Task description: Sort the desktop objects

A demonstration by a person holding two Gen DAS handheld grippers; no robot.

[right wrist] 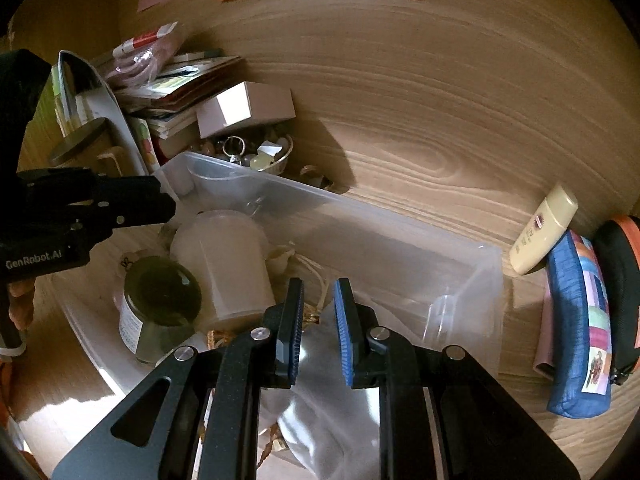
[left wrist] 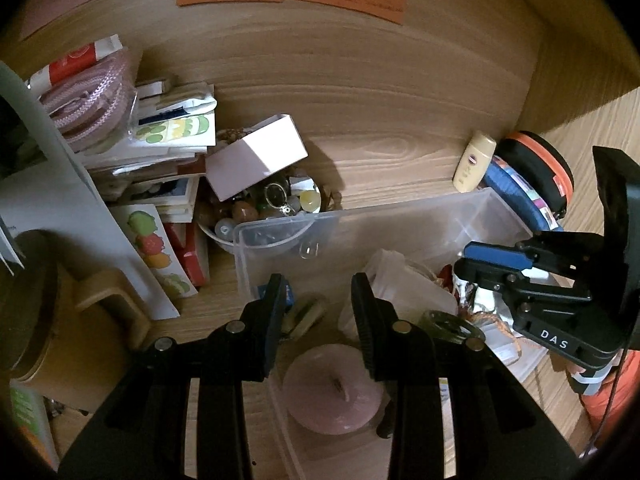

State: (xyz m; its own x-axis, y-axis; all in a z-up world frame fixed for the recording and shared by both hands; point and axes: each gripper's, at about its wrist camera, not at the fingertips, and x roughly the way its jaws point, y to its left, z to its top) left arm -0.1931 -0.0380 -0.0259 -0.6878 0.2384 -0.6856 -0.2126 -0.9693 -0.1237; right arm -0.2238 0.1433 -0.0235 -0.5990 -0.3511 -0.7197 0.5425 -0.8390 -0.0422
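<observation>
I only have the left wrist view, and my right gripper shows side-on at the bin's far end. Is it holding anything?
Observer: No. The right gripper has a narrow, empty gap between its pads. It is above a white bag in the clear bin.
Operator: What lies past the cream bottle?
Observer: A blue patchwork pouch lies right beside it, with a flat pink item along the pouch's left edge.
</observation>
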